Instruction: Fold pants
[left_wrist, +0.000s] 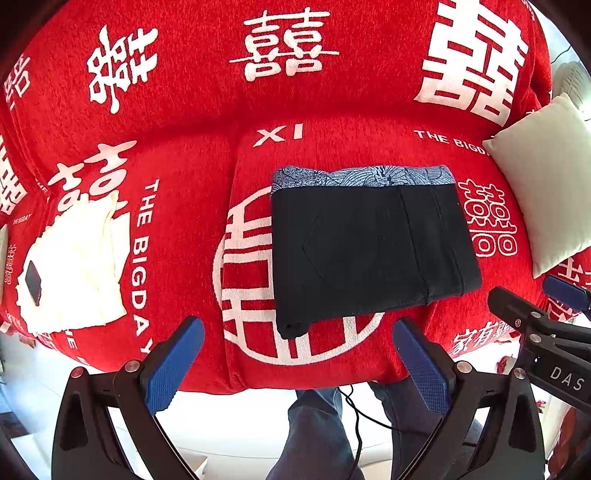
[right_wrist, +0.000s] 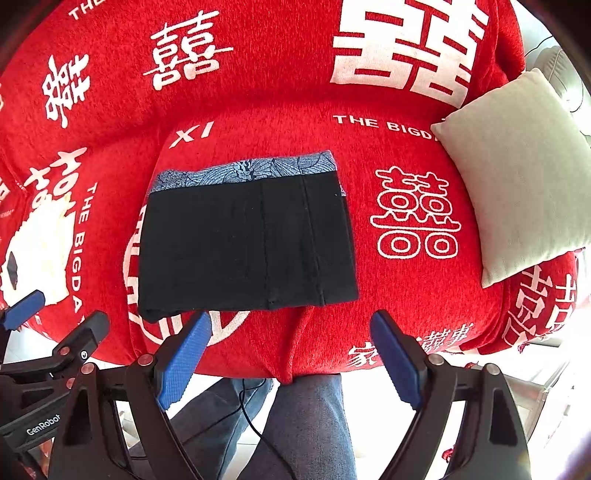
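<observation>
A pair of black pants (left_wrist: 369, 251) (right_wrist: 243, 247) lies folded into a compact rectangle on the red sofa seat (left_wrist: 177, 206) (right_wrist: 406, 295), with a blue patterned waistband lining showing along its far edge. My left gripper (left_wrist: 299, 332) hangs above the seat's front edge, just short of the pants, its blue pads spread wide with nothing between them. My right gripper (right_wrist: 290, 325) hovers over the front edge as well, jaws wide apart and empty. Each gripper appears at the edge of the other's view: the right gripper (left_wrist: 554, 295) and the left gripper (right_wrist: 55, 310).
A cream cushion (left_wrist: 543, 184) (right_wrist: 517, 177) leans at the right end of the sofa. A folded white garment (left_wrist: 77, 266) (right_wrist: 40, 251) with a small dark object on it lies at the left. A person's jeans-clad legs (left_wrist: 321, 435) (right_wrist: 303, 424) and a black cable are below.
</observation>
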